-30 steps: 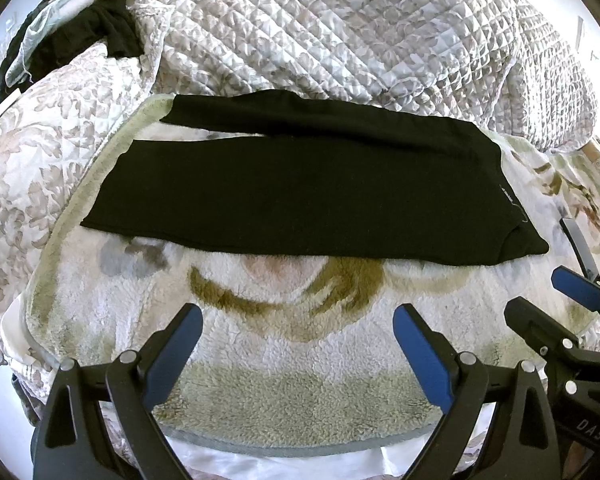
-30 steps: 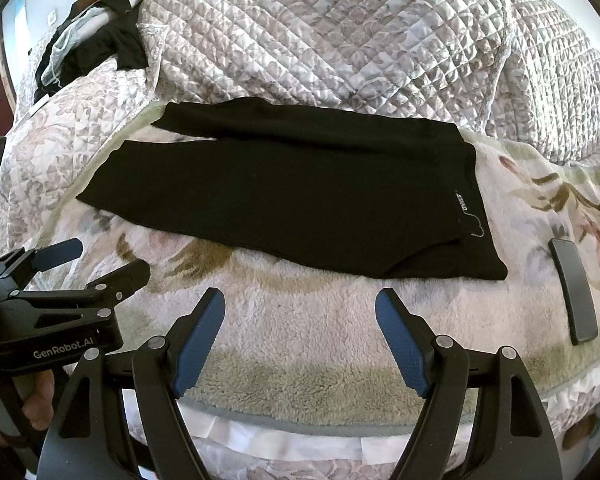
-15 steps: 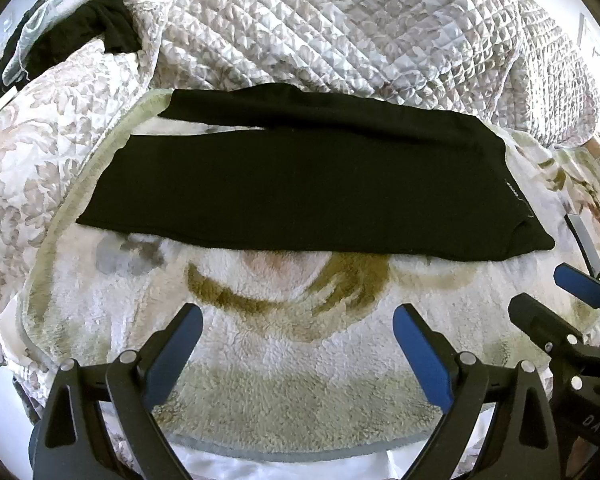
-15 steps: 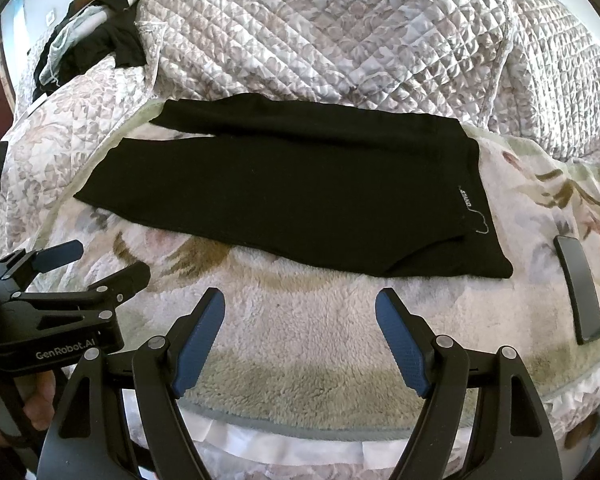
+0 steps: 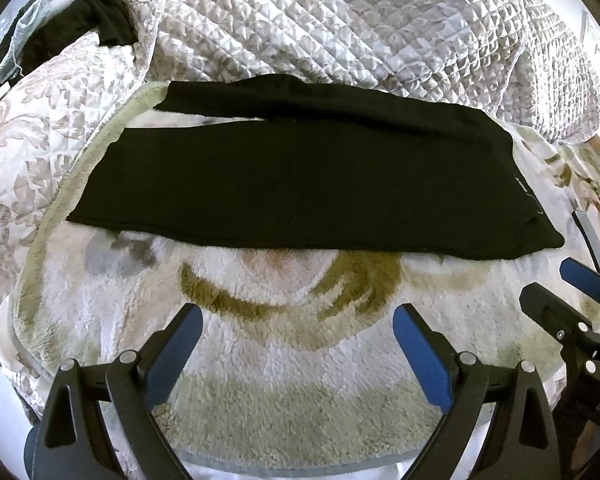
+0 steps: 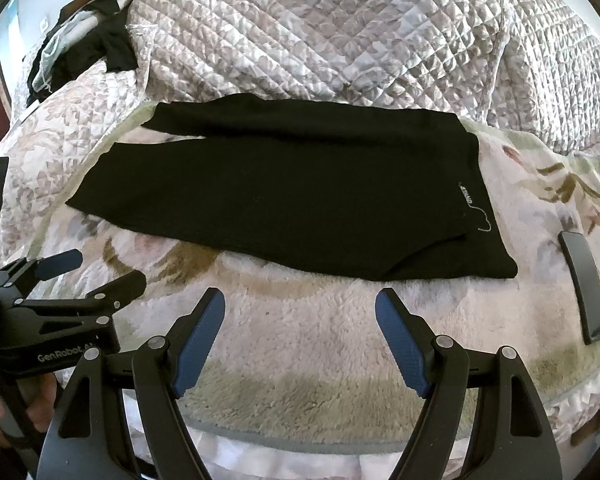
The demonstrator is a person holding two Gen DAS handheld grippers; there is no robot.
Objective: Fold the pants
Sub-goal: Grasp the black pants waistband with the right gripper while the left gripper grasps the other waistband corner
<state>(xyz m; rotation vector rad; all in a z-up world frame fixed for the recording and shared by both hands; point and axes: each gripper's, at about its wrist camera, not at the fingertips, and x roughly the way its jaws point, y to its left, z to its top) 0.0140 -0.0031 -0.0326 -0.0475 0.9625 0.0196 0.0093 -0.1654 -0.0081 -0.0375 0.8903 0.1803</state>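
Leftmost, beyond the pants [image 5: 300, 184]: dark clothes heap [image 5: 80, 28]. Left gripper [image 5: 298, 344]: jaws apart, empty, near side of pants. Pants: black, flat on fleece blanket [image 5: 300, 380], legs left, waistband right. Judged light, soft, limp; grip hem corners or waistband. Right gripper [image 6: 300, 336]: jaws apart, empty, near side. Right of pants: dark flat device [image 6: 584, 284].
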